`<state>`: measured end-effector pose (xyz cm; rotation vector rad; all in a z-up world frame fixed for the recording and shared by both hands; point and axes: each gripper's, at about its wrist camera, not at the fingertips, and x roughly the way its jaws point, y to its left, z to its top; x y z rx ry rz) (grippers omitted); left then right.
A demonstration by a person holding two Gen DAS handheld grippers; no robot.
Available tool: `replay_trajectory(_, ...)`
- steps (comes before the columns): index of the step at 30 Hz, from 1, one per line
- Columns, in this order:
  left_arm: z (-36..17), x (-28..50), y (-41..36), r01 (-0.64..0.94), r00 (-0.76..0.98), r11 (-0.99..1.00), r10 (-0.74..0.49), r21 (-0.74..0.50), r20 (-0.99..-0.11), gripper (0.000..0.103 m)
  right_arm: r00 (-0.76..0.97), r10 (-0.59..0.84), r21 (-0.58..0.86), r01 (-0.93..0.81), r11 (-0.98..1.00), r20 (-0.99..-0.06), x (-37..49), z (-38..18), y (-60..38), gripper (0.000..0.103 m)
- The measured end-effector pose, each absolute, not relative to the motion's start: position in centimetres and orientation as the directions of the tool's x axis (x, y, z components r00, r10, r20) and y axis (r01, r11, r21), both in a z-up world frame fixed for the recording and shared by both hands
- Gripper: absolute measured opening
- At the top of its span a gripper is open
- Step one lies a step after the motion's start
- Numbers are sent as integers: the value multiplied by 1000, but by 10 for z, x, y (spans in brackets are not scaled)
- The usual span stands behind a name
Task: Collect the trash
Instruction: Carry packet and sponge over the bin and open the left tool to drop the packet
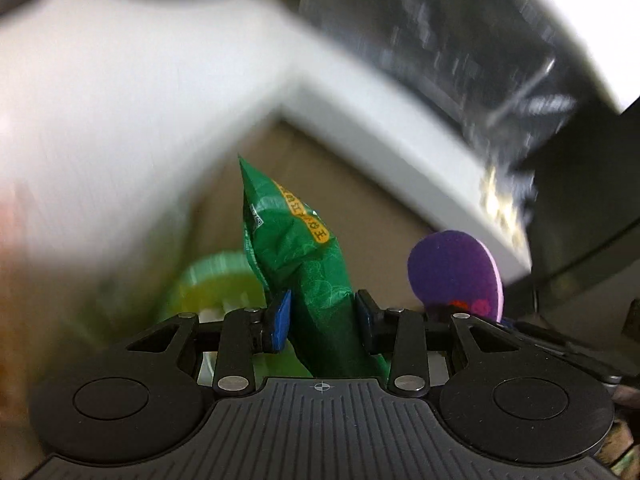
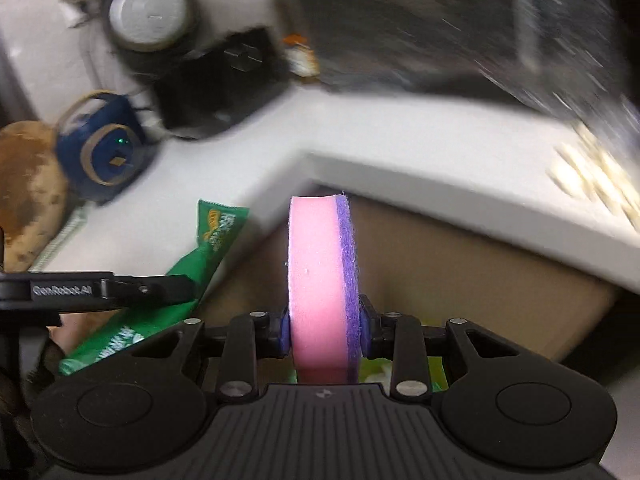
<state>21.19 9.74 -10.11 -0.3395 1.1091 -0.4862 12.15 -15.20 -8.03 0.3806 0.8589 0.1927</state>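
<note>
My left gripper [image 1: 322, 312] is shut on a crumpled green snack wrapper [image 1: 304, 264], which sticks up between the blue pads. My right gripper [image 2: 324, 328] is shut on a round pink sponge with a purple scouring layer [image 2: 320, 280], held on edge. Both hover over a brown cardboard box [image 2: 460, 272] below the corner of a white counter [image 2: 400, 152]. In the right wrist view the left gripper [image 2: 120, 288] and its wrapper [image 2: 208, 240] are at the left. The sponge [image 1: 452, 268] shows at the right of the left wrist view.
On the counter stand a dark blue round object [image 2: 100, 148], a brown lumpy thing [image 2: 28, 192], a black item [image 2: 216, 80] and a white round lid [image 2: 148, 8]. Light green packaging [image 1: 216, 280] lies low in the box. Everything beyond the grippers is motion-blurred.
</note>
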Motion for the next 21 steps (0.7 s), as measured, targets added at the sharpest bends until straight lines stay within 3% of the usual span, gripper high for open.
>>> replay_trajectory(4,-159,202,86,76,216,887,-460,-455,-861,39,580,267,383,86,920,-770,104,-122,-169,30)
replay_trajectory(9,-242,205,74,-8,98,901,-432,-435,-897,39,506,253,385,174,906,-825,81,-168,-180,30)
replay_trajectory(15,-336,222,48,-151,9,857,-497,-492,-868,39,447,215,337,214,917,-868,50,-194,-177,30)
replay_trajectory(21,-382,243,44,-283,33,771,-586,-570,-809,38,428,149,271,239,932,-891,32,-198,-194,30)
